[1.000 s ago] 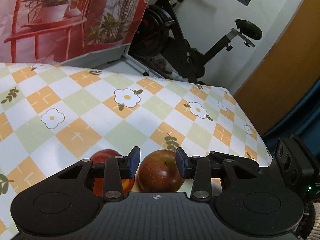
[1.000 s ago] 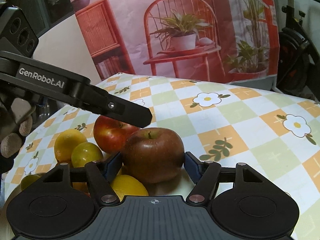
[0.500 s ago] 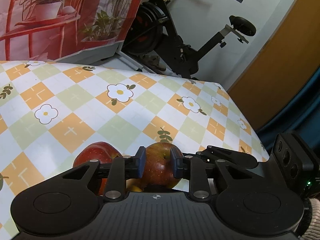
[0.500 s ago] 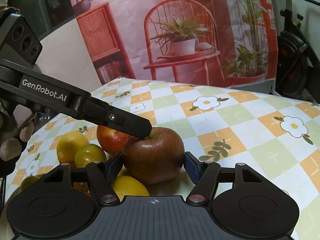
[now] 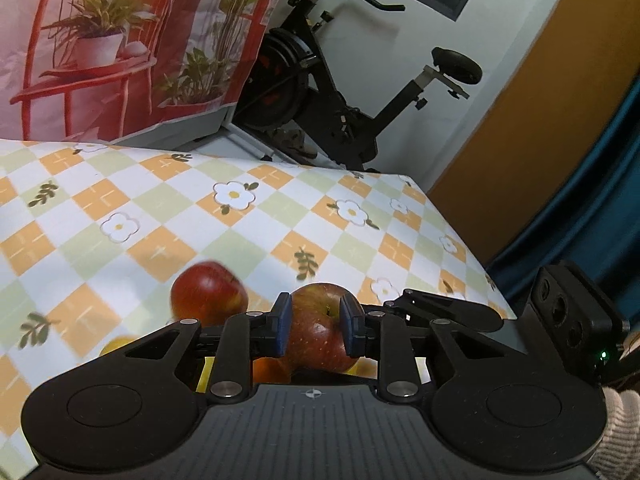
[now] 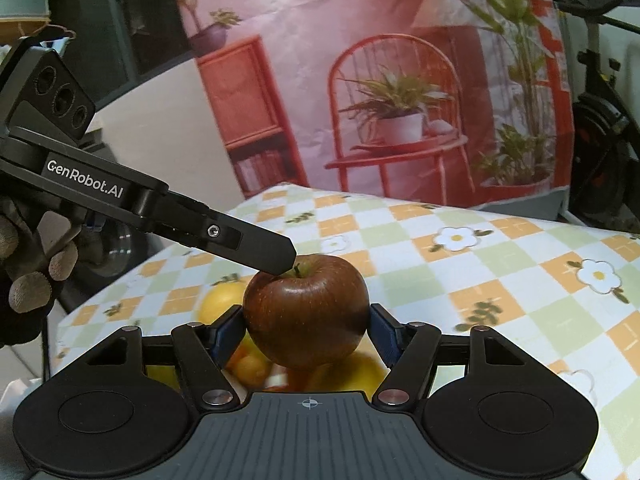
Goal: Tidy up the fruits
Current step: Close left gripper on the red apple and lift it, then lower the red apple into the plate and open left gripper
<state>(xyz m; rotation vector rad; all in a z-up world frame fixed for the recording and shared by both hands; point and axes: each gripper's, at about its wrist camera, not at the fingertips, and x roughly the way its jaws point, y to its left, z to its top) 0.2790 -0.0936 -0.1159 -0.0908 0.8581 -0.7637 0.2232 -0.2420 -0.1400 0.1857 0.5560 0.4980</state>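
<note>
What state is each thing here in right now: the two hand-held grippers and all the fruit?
Right hand-held gripper: shut on the dark apple's sides.
Left hand-held gripper: shut, tips at the dark apple's stem end.
Dark apple: upright, stem up, held above the other fruit.
Red apple: loose on the tablecloth, untouched.
Yellow fruit: loose under the dark apple, untouched.

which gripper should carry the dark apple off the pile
Right, probably: the right gripper clamps the dark apple across its widest part, while the left gripper only pinches its top near the stem.
</note>
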